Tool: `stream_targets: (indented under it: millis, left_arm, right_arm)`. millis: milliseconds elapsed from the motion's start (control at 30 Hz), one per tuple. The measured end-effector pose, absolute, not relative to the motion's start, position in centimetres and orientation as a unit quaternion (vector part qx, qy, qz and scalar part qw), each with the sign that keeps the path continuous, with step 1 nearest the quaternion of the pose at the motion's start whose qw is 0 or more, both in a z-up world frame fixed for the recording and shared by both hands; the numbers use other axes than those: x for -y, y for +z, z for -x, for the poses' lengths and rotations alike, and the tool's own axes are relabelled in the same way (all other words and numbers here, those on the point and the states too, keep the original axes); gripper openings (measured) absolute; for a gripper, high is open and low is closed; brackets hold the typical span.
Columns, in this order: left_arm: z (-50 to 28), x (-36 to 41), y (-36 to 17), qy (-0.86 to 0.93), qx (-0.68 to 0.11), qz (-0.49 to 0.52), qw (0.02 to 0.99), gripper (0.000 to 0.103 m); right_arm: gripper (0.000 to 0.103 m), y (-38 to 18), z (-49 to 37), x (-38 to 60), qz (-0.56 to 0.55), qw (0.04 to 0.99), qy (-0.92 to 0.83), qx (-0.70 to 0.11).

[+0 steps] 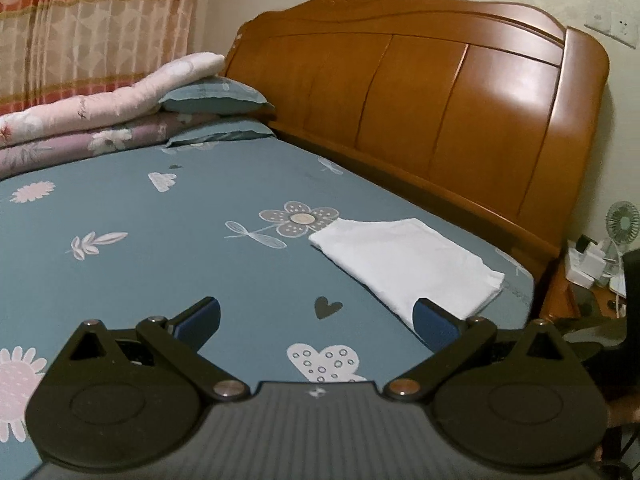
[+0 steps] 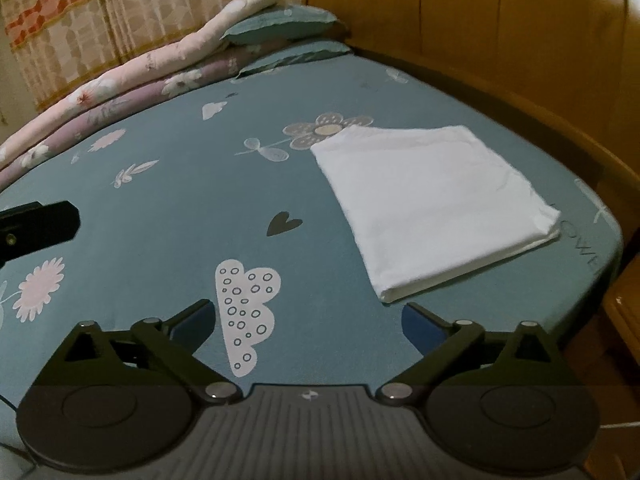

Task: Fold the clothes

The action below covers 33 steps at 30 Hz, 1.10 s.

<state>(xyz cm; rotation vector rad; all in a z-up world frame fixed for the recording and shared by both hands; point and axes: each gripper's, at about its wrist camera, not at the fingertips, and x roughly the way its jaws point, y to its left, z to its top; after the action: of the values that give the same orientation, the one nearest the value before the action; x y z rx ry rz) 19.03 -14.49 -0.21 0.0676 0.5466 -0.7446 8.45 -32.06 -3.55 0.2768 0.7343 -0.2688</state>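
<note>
A white garment (image 1: 404,260) lies folded into a flat rectangle on the blue patterned bedsheet (image 1: 160,216), near the bed's right corner by the headboard. From the right wrist the same folded white garment (image 2: 432,200) appears square, its doubled edges facing me. My left gripper (image 1: 316,320) hovers open over the sheet, its right finger just short of the garment's near corner. Open too, my right gripper (image 2: 306,320) holds nothing and sits a little short of the garment's near edge. Part of the left gripper (image 2: 40,224) shows at the left edge of the right wrist view.
A wooden headboard (image 1: 440,92) runs along the far side. Folded quilts (image 1: 100,116) and pillows (image 1: 216,96) are stacked at the back left, before a patterned curtain (image 1: 96,20). To the right of the bed, a nightstand (image 1: 592,280) carries a small fan and chargers.
</note>
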Motion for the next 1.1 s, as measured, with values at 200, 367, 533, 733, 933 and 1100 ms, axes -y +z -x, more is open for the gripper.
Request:
stream_targets:
  millis: [200, 367, 533, 733, 933, 1100]
  left_arm:
    - [-18.9, 14.2, -0.7, -0.366, -0.294, -0.032, 0.882, 0.102]
    - [-18.9, 14.0, -1.3, -0.354, -0.321, -0.031, 0.878, 0.102]
    - [-18.7, 13.7, -1.7, -0.35, -0.343, -0.025, 0.871, 0.102]
    - [-18.1, 14.3, -1.9, -0.339, -0.353, -0.038, 0.871, 0.102]
    - [-17.5, 15.0, -2.1, -0.327, -0.363, -0.051, 0.871, 0.102]
    - [-17.0, 15.4, -2.2, -0.32, -0.37, -0.058, 0.87, 0.102]
  right_arm:
    - [0.103, -2.9, -7.4, 30.6, -0.117, 0.912, -0.159, -0.359]
    - [0.103, -2.7, -6.8, 30.1, -0.106, 0.911, -0.185, -0.353]
    - [0.103, -2.8, -6.2, 30.1, -0.123, 0.907, -0.194, -0.352]
    - [0.103, -3.4, -6.3, 29.8, -0.118, 0.896, -0.211, -0.373]
    - [0.103, -3.4, -6.1, 29.3, -0.106, 0.9, -0.2, -0.372]
    - [0.103, -3.4, -5.8, 29.7, -0.119, 0.903, -0.187, -0.369]
